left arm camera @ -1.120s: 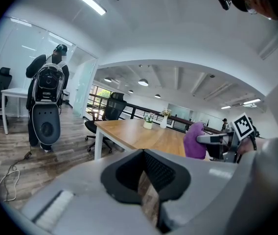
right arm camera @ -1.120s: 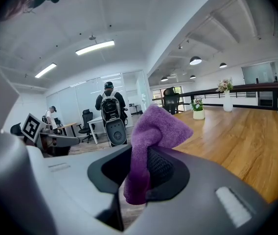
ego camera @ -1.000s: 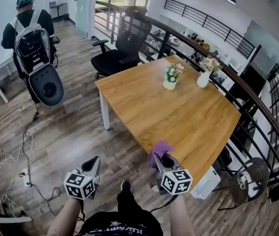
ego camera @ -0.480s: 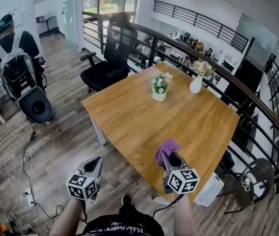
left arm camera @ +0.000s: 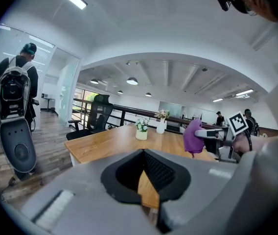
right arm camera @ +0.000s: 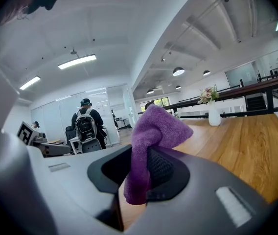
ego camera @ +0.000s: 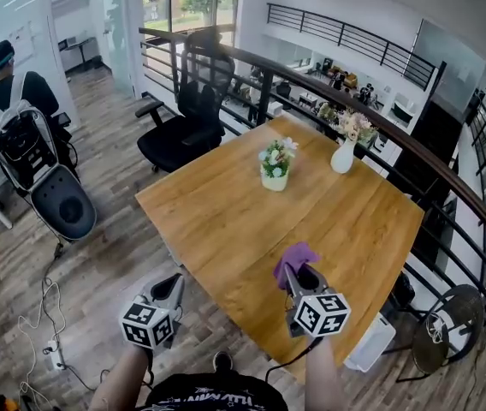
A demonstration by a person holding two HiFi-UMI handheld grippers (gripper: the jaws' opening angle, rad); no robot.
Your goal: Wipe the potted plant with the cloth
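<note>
Head view: potted plant [ego camera: 275, 165] stands toward the table's [ego camera: 226, 221] far edge, near a vase [ego camera: 343, 155], well apart from the cloth [ego camera: 293, 255]. Left gripper view: left tongs [left arm camera: 142, 156] are closed and empty. Right gripper view: right tongs [right arm camera: 146, 168] pinch the cloth. Wiping from one side could tip the unsteadied pot.

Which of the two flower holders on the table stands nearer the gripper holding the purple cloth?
The short pot of white flowers, toward the table's middle. The tall white vase stands farther back, near the far edge.
</note>
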